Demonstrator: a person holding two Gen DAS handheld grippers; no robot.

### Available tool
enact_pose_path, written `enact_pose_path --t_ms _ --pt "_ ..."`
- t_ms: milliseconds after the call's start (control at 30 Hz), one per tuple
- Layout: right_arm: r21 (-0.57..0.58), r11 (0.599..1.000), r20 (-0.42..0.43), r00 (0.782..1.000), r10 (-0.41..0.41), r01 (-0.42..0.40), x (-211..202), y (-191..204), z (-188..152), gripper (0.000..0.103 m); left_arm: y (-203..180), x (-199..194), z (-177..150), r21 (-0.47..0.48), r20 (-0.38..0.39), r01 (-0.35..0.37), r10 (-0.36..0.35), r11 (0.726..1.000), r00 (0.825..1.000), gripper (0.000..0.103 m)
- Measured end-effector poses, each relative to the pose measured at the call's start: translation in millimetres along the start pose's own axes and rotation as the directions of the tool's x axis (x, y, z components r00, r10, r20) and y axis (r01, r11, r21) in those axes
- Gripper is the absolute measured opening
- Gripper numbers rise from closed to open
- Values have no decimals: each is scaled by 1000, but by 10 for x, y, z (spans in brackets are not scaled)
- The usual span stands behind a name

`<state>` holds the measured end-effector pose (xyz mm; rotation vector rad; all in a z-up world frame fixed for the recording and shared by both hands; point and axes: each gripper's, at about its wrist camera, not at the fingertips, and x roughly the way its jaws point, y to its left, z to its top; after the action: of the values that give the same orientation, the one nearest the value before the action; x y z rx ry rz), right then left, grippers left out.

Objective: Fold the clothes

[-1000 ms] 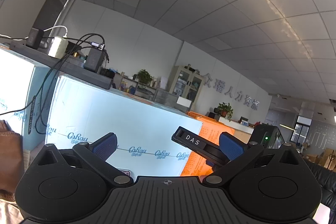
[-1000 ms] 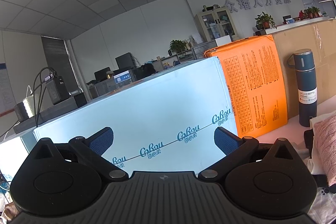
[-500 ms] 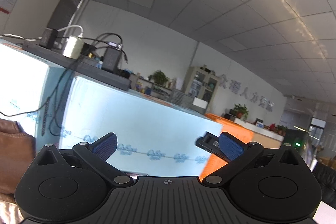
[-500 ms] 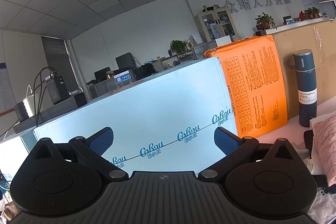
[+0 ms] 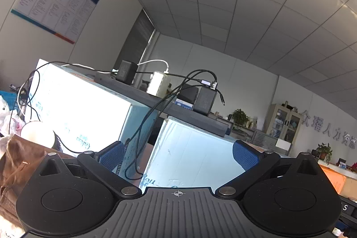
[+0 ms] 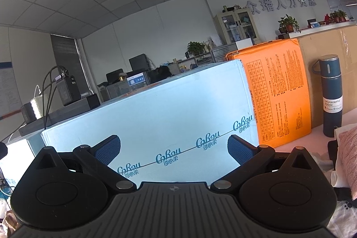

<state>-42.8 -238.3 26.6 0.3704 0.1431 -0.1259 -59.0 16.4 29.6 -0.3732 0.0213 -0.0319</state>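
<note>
The left gripper (image 5: 177, 155) has its jaws spread wide with nothing between them, tilted up toward the ceiling and a pale blue carton (image 5: 191, 160) topped by a dark shelf board (image 5: 156, 102) carrying chargers. A brown garment (image 5: 20, 168) lies crumpled at the near left edge. The right gripper (image 6: 174, 150) is likewise parted and empty, facing a blue printed carton (image 6: 156, 122). An orange box (image 6: 281, 90) and a vacuum bottle (image 6: 331, 95) stand to the right on the surface (image 6: 316, 135); a pink knit garment (image 6: 349, 157) lies at the right edge, just beside the bottle.
</note>
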Motion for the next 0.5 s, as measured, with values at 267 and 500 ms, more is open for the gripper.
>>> enact_pose_path --t_ms 267,500 --pt "5 1000 11 1000 14 -14 -26 -4 -1 103 -14 45 -25 12 -12 -2 3 1000 1000 103" --pt "0 1000 7 1000 12 -12 -21 6 -1 103 -12 58 -31 11 -9 1 -1 1000 1000 103"
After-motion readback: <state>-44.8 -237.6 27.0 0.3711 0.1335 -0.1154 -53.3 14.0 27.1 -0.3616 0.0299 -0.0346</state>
